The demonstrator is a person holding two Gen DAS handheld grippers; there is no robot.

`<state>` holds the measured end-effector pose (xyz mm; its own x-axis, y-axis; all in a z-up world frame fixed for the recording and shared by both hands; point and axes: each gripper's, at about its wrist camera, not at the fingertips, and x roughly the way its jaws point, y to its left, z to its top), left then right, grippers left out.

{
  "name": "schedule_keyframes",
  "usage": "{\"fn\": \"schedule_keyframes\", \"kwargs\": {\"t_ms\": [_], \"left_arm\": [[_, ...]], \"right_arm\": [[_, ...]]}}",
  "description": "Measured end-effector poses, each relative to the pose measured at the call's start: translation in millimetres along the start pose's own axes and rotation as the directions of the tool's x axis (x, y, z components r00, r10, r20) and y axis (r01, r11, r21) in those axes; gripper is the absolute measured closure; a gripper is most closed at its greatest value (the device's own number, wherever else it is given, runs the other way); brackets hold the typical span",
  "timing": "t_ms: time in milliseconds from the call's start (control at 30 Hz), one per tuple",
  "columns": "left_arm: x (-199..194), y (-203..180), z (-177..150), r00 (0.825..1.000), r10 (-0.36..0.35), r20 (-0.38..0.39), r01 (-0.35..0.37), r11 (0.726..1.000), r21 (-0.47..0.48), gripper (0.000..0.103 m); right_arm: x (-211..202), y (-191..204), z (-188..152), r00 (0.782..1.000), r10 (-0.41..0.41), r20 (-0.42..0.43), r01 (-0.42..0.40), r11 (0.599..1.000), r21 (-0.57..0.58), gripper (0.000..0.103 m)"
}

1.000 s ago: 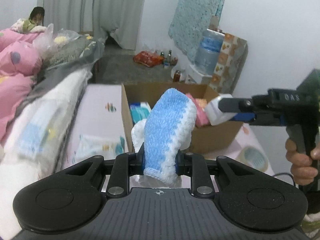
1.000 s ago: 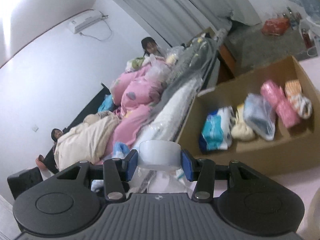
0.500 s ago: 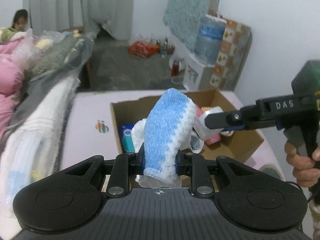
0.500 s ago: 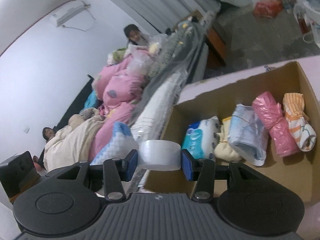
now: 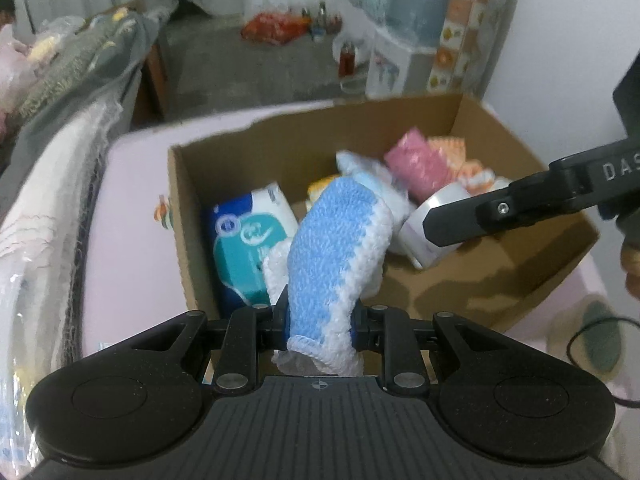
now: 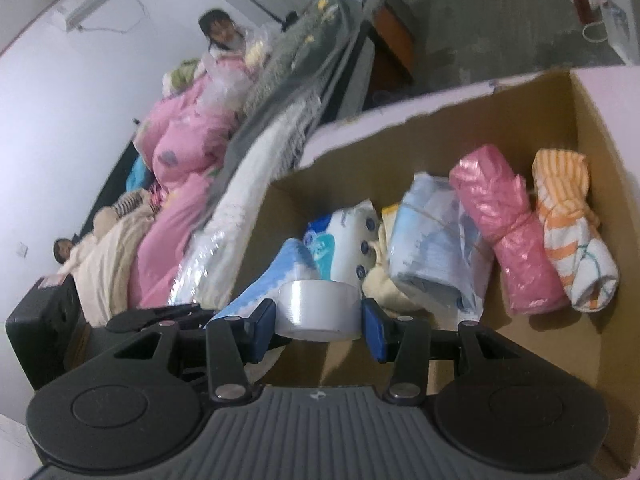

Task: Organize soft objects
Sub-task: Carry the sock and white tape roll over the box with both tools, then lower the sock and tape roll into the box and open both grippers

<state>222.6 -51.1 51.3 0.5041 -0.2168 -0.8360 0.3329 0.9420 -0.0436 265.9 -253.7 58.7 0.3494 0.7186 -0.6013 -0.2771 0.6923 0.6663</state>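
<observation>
My left gripper (image 5: 320, 326) is shut on a blue knitted cloth with white edging (image 5: 336, 256), held over the near wall of an open cardboard box (image 5: 532, 284). My right gripper (image 6: 319, 322) is shut on a roll of clear tape (image 6: 318, 310), which also hangs over the box. The left wrist view shows that tape roll (image 5: 436, 216) and the right gripper's arm coming in from the right. In the right wrist view the blue cloth (image 6: 276, 276) sits just left of the tape. Inside the box lie a tissue pack (image 5: 244, 240), a pink roll (image 6: 508, 228), an orange striped cloth (image 6: 568, 232) and a pale blue bundle (image 6: 436, 232).
The box stands on a pink sheet (image 5: 128, 208). Bagged bedding (image 5: 44, 208) is piled along the left, with pink quilts (image 6: 176, 148) and people behind it. A water dispenser (image 5: 416, 28), bottles and a red bag (image 5: 276, 28) are on the floor beyond. A hand (image 5: 632, 264) grips the right handle.
Both grippers have come forward and down over the box, which now fills far more of each view. The blue cloth and the tape roll stay gripped as before.
</observation>
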Motion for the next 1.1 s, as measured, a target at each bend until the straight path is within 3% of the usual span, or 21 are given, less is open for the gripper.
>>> {"fn": "schedule_keyframes", "kwargs": {"t_ms": [233,467,767,833,900,1100], "left_arm": [[7.5,7.4,-1.0,0.996,-0.003,-0.085,0.004,1.0,0.007,0.068],[2.2,11.8,1.0,0.996,-0.035,-0.082,0.035,0.999,-0.007,0.04],[-8.2,11.3,4.6,1.0,-0.008,-0.017,0.008,1.0,-0.004,0.039],[-9.5,10.6,4.9,1.0,0.005,-0.002,-0.005,1.0,-0.003,0.041],[-10.5,10.6,5.2,1.0,0.007,0.004,-0.007,1.0,-0.003,0.041],[-14.0,11.5,4.3,1.0,0.003,0.014,-0.003,1.0,-0.007,0.041]], "right_arm": [[22.9,-4.1,1.1,0.991,-0.038,-0.127,0.043,0.998,0.038,0.071],[36.7,-9.7,2.3,0.982,-0.058,-0.178,0.072,0.994,0.076,0.071],[48.7,-14.4,6.8,0.97,-0.117,-0.214,0.137,0.987,0.083,0.07],[54.0,-16.8,8.4,0.961,-0.139,-0.239,0.165,0.982,0.092,0.068],[58.4,-18.6,10.1,0.956,-0.134,-0.262,0.168,0.98,0.11,0.057],[60.8,-19.6,11.4,0.955,-0.14,-0.262,0.178,0.976,0.126,0.054]]}}
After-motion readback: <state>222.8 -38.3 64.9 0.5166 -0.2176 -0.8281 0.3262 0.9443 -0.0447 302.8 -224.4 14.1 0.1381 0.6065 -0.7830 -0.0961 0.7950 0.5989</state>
